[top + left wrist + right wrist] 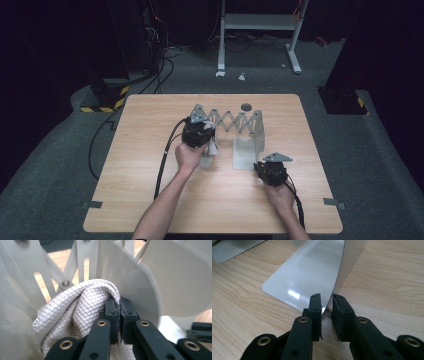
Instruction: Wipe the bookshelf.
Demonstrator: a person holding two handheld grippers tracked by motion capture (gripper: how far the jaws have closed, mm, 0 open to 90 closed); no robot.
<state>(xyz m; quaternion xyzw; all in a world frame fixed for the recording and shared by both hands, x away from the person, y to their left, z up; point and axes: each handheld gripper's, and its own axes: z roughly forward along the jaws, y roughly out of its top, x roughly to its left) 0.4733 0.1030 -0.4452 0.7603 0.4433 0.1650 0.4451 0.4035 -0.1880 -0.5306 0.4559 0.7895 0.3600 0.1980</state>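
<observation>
Scene: wooden tabletop [150,200] seen from above, with a grey metal expanding rack [235,122] standing near its middle; a person's forearms come in from the bottom edge.
Rack: two upright end plates joined by a scissor lattice, each plate with a flat foot lying on the wood; the right end plate [257,132] stands taller above its foot.
Left gripper [119,315]: held at the left end of the rack, close against the lattice; its fingers [111,312] are pressed together on a fold of cloth.
Cloth [75,307]: pale, with a quilted diamond texture, bunched up to the left of the fingers and resting against the white slats of the rack; in the high view a pale scrap of it [212,148] shows just below the left gripper [197,134].
Right gripper [327,307]: low over the wood at the near edge of the right plate; its fingers stand a narrow gap apart, one on each side of the thin upright edge, not visibly clamped on it.
Right hand [277,192]: on the tabletop behind the right gripper [272,170], cable trailing toward the person.
Small dark disc [245,106]: lies on the wood beyond the rack, apart from it.
</observation>
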